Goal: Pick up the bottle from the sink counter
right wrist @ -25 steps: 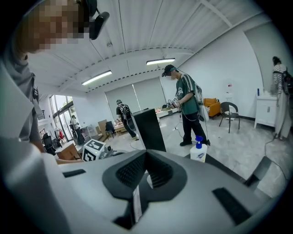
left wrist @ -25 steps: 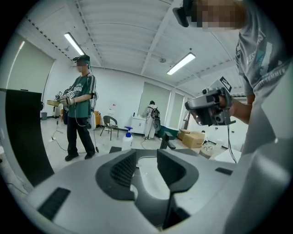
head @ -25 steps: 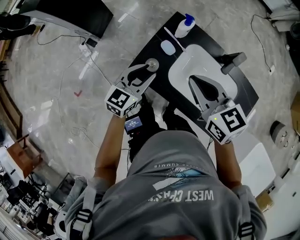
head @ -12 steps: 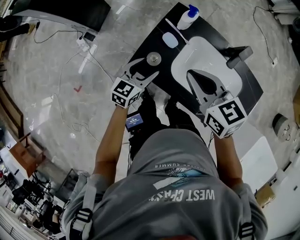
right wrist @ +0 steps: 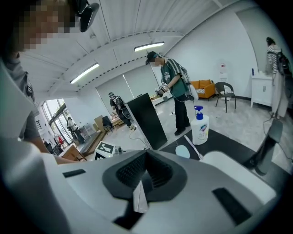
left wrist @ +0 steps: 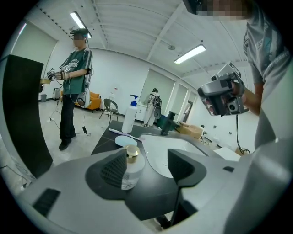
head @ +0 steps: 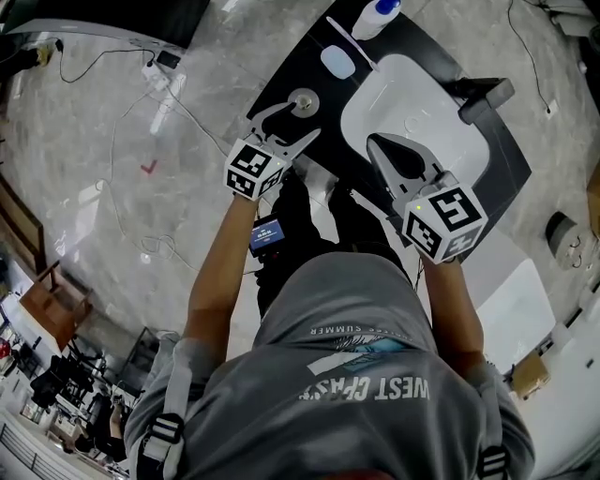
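Observation:
A small clear bottle with a gold cap (left wrist: pixel 129 165) stands upright on the black counter (left wrist: pixel 155 183). It sits between the jaws of my left gripper (left wrist: pixel 149 160), close against the left pad. The jaws are opening and do not press on it. From the head view the bottle (head: pixel 303 100) shows as a round top just beyond the left gripper (head: pixel 300 120). My right gripper (head: pixel 382 150) hovers over the near rim of the white sink (head: pixel 422 103); its jaws (right wrist: pixel 145 176) are shut with nothing between them.
A white pump bottle with a blue top (head: pixel 378 7) stands at the counter's far corner, with a toothbrush (left wrist: pixel 124 133) and a pale blue oval dish (head: pixel 337 62) beside it. A dark faucet (head: pixel 486 98) rises at the sink's right. A person (left wrist: pixel 73 87) stands on the floor beyond.
The left gripper's jaws have spread apart around the small bottle, which stays standing on the counter. Both grippers have moved slightly forward over the counter.

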`<control>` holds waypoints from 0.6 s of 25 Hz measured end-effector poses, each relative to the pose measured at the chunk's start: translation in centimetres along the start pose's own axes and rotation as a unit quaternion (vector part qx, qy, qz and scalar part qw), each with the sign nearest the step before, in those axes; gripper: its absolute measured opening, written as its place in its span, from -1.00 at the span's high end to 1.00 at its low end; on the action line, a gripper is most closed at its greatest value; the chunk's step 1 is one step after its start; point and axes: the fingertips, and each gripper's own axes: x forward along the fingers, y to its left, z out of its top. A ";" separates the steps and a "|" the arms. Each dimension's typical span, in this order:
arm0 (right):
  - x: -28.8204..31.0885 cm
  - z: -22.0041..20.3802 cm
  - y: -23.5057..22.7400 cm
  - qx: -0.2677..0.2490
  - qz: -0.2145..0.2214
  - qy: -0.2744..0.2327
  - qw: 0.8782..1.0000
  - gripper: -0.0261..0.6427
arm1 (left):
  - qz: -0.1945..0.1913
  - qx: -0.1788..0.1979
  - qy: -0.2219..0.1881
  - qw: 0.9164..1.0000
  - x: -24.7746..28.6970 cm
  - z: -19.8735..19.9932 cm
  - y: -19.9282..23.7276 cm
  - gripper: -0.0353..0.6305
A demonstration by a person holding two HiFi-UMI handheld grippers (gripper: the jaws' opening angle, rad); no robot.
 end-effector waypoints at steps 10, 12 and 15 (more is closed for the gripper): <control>1.6 0.5 -0.7 0.013 0.004 0.005 1.000 0.93 | 0.013 0.019 -0.015 1.000 -0.3 0.8 2.0 0.05; 1.8 0.6 -0.9 0.015 0.002 0.008 1.000 0.93 | 0.006 0.023 -0.013 1.000 -0.1 0.8 2.1 0.03; 2.1 0.5 -1.1 0.018 0.000 0.012 1.000 0.93 | -0.001 0.026 -0.005 1.000 0.4 0.6 2.2 0.00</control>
